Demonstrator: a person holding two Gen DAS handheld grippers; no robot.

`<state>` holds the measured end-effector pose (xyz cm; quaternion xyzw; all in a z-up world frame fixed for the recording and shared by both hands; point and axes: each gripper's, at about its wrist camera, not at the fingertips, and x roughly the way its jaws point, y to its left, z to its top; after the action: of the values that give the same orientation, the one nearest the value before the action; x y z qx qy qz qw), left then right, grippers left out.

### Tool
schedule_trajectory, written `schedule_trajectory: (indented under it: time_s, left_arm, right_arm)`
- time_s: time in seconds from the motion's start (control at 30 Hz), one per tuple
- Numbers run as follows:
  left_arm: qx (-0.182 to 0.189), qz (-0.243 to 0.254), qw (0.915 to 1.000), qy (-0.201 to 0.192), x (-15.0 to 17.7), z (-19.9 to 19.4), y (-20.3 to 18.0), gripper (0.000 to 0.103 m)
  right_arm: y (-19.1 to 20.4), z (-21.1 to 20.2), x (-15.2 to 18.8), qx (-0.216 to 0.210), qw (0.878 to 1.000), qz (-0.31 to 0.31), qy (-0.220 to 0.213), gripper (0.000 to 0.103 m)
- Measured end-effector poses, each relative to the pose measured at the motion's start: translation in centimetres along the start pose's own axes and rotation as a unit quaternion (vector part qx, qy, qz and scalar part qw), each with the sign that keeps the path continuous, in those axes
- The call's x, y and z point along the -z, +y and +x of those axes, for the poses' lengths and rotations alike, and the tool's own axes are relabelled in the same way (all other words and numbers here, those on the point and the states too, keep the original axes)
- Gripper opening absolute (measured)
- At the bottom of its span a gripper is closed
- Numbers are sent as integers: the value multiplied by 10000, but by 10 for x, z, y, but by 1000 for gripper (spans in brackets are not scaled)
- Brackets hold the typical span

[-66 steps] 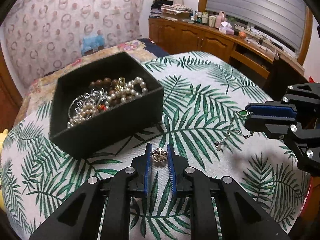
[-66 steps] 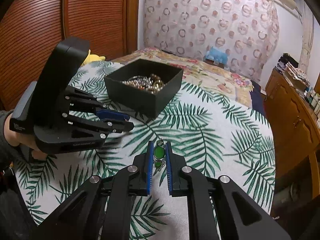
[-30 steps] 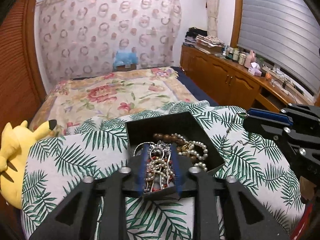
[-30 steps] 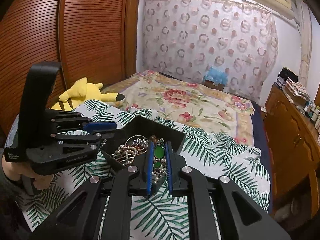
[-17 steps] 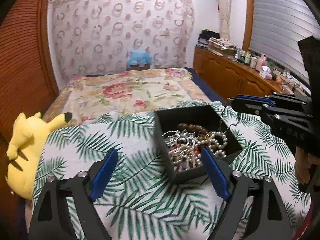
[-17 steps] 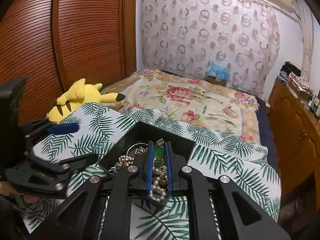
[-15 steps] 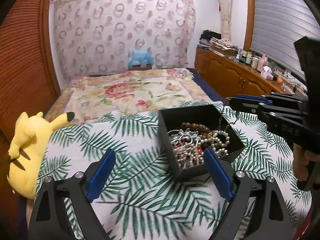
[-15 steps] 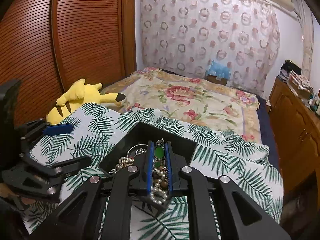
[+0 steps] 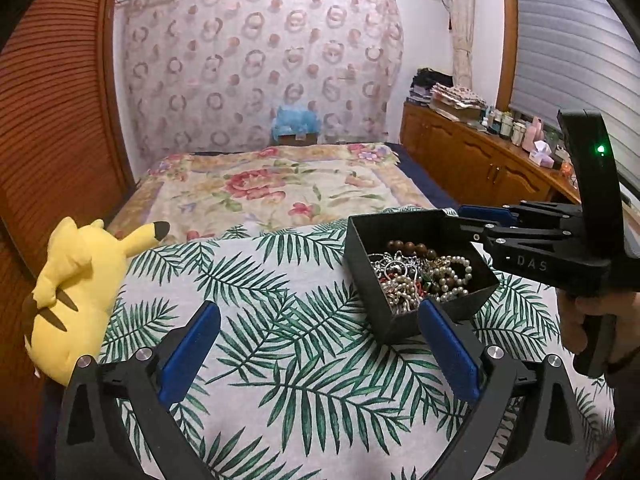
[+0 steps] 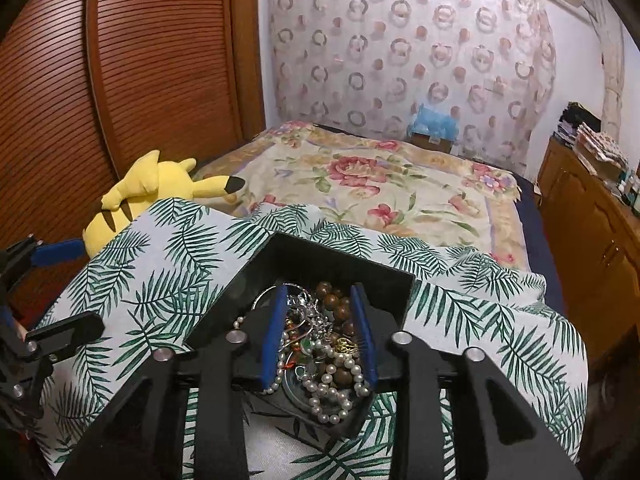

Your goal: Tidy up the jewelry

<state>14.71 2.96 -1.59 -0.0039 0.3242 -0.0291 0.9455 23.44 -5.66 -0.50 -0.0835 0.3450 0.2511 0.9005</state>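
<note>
A black open box (image 9: pixel 360 248) holding a tangle of pearl strands, brown beads and silver chains (image 9: pixel 420 276) stands on the palm-leaf cloth (image 9: pixel 260 288). My left gripper (image 9: pixel 318 312) is wide open and empty, above the cloth to the left of the box. My right gripper (image 10: pixel 320 322) is open directly over the box (image 10: pixel 248 276), with the jewelry pile (image 10: pixel 324 344) showing between its fingers (image 10: pixel 276 332). It also shows in the left wrist view (image 9: pixel 480 216), reaching over the box's far right corner. The green pendant lies among the pile.
A yellow plush toy (image 9: pixel 76 280) lies at the cloth's left edge, also in the right wrist view (image 10: pixel 148 188). A flowered bedspread (image 9: pixel 272 188) lies beyond. Wooden cabinets (image 9: pixel 480 160) with bottles stand at the right. A wooden slatted door (image 10: pixel 120 60) is at the left.
My left gripper let go of the flower piece over the box, opened wide and drew back left. My right gripper carried the green pendant over the box and has now opened.
</note>
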Motion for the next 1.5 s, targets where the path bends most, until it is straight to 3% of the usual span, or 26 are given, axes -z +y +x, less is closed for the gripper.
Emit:
schedule_trajectory:
  time_s: [0.07, 0.13, 0.33, 0.5, 0.87, 1.5]
  left_arm:
    - [-52, 6, 10000, -48, 2, -5, -1, 95]
    - [-98, 13, 9999, -100, 4, -11, -4, 95]
    - [-137, 41, 9995, -276, 12, -31, -17, 95]
    - [-65, -22, 9993, -362, 19, -43, -27, 95]
    - [-103, -2, 9993, -366, 33, -50, -40, 95]
    - [-65, -38, 9992, -381, 34, -51, -42, 95]
  right_arm:
    - [-1, -7, 3, 47, 10000, 24, -58, 37]
    - [0, -19, 10, 192, 9996, 66, -184, 56]
    - [5, -70, 41, 399, 9963, 354, -680, 86]
    - [11, -101, 64, 543, 9928, 529, -929, 100]
    - [14, -120, 98, 720, 9885, 842, -1033, 100]
    - [15, -122, 101, 773, 9873, 827, -1116, 100]
